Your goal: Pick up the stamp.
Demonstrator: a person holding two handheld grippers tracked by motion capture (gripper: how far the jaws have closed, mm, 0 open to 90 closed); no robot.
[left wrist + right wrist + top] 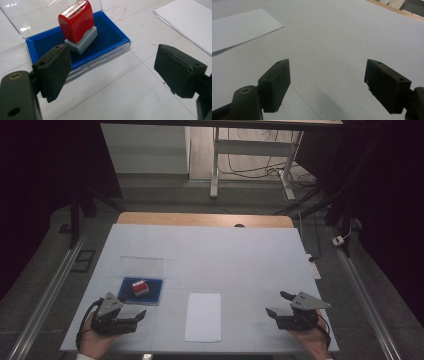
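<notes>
Left gripper [113, 67] hangs open near the red stamp [77, 23] standing upright on the blue ink pad [110, 37]; right gripper [327, 82] open too. Stamp looks light, rigid, slick plastic: pinch its flat sides

A stamp [139, 287] is placed upright in an ink pad tray [155, 296], which lies at the left part of the table [240, 255]. A stack of paper [203, 316] is laid to the right of the tray, near the front edge. The left gripper [142, 315] is held just before the tray, and the right gripper [279, 304] is held well apart, right of the paper.
</notes>
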